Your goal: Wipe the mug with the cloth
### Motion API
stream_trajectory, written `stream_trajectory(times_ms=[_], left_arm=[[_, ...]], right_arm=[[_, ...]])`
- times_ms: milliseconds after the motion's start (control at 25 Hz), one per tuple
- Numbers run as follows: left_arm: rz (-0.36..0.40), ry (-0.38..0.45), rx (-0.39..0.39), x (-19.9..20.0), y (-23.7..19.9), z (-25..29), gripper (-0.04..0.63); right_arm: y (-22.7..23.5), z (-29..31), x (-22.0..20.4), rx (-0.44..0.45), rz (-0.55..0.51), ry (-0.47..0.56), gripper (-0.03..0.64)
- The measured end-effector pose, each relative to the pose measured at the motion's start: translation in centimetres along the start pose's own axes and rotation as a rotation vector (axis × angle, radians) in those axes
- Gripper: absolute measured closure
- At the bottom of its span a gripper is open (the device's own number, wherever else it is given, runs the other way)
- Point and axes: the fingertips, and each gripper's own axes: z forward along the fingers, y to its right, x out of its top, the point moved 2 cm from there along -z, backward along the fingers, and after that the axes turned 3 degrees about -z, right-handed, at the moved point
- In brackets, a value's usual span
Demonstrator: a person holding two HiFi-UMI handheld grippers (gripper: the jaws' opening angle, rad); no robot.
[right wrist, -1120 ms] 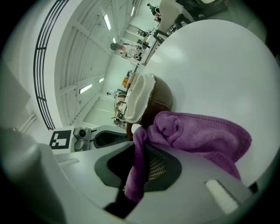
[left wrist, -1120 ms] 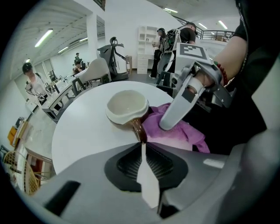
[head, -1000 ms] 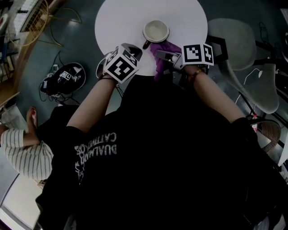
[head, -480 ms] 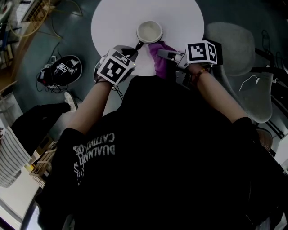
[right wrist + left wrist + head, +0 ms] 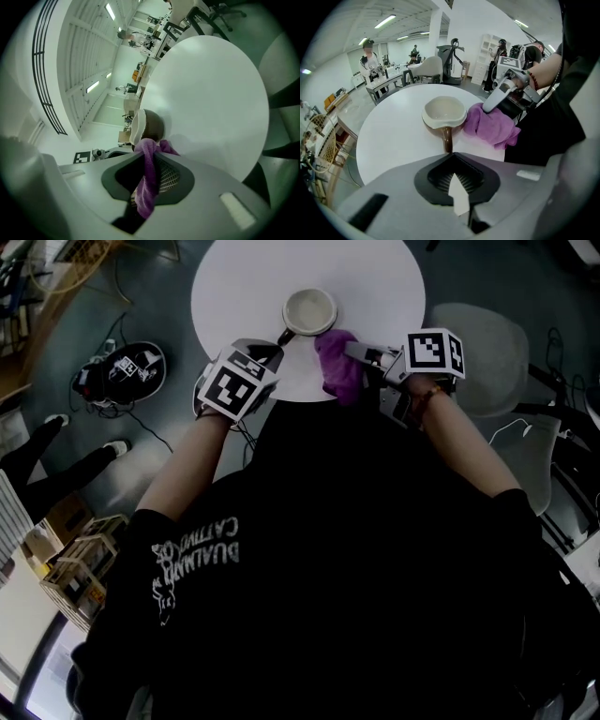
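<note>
On the round white table (image 5: 375, 277) stands a brown mug (image 5: 309, 310) with a cream inside, its handle (image 5: 286, 334) pointing at me. My left gripper (image 5: 273, 347) is shut. In the left gripper view its tips (image 5: 450, 157) meet the end of the mug's handle (image 5: 447, 138), and no handle shows between the pads. A purple cloth (image 5: 339, 362) is bunched just right of the mug, with my right gripper (image 5: 361, 353) shut on it. In the right gripper view the cloth (image 5: 149, 180) hangs from the jaws and reaches the mug (image 5: 147, 125).
A grey chair (image 5: 478, 357) stands right of the table. On the floor at the left lie a black round device (image 5: 122, 371) with cables, a person's legs (image 5: 47, 451) and a wooden crate (image 5: 80, 563). Far behind the table are people and other tables (image 5: 389, 79).
My right gripper has drawn a little to the right, away from the mug, with the cloth. The left gripper's cube has rolled in place. A seated person at lower left has left the view.
</note>
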Motion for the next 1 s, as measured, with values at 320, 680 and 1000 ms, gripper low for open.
stream_trajectory(times_ms=[320, 680, 1000], left_arm=[[-0.055, 0.01, 0.029, 0.3, -0.5, -0.3, 0.594], [-0.088, 0.049, 0.047, 1.1, -1.0, -1.2, 0.594], [-0.251, 0.241, 0.036, 3.0, -2.9, -4.5, 0.594]], right_arm=[[1.0, -1.8, 2.6, -0.012, 0.012, 0.022, 0.566], [-1.3, -3.3, 5.0, 0.015, -0.059, 0.04, 0.566], [-4.8, -4.0, 7.1, 0.05, -0.088, 0.171, 0.566]])
